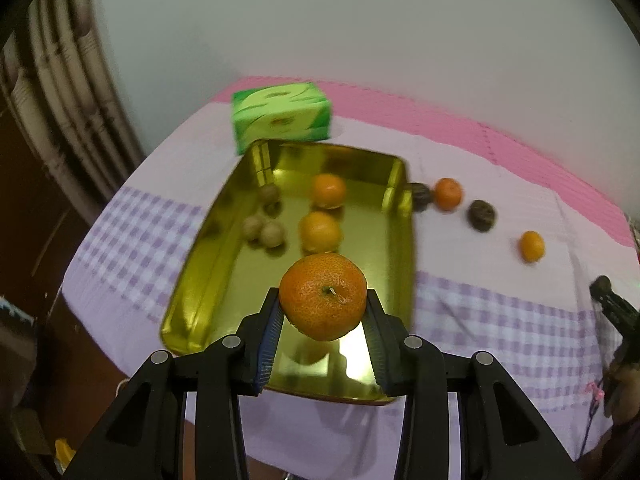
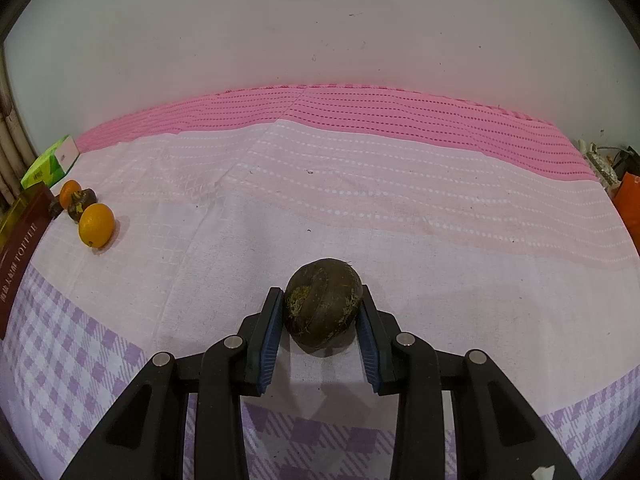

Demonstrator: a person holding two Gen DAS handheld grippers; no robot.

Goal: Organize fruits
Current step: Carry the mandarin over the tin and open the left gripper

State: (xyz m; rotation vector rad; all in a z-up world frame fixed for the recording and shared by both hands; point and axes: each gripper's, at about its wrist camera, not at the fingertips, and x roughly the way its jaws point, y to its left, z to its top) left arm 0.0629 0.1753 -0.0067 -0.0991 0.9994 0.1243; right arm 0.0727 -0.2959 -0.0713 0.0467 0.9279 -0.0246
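My left gripper (image 1: 323, 304) is shut on an orange tangerine (image 1: 322, 295), held over the near end of a gold tin tray (image 1: 208, 280). Inside the tray lie two more tangerines (image 1: 329, 190) and a few pale walnuts (image 1: 264, 230). To the tray's right, on the cloth, sit two tangerines (image 1: 448, 193) and two dark brown round fruits (image 1: 481, 215). My right gripper (image 2: 322, 312) is shut on another dark brown round fruit (image 2: 322, 304), low over the cloth. Far left in the right wrist view lie a tangerine (image 2: 96, 225) and dark fruits (image 2: 80, 204) beside the tin's side (image 2: 20, 248).
A green tissue box (image 1: 280, 116) stands behind the tray. The table wears a pink and purple checked cloth (image 2: 320, 184), with a white wall behind. Pipes (image 1: 60, 92) run down at the left. The other gripper shows at the right edge (image 1: 616, 316).
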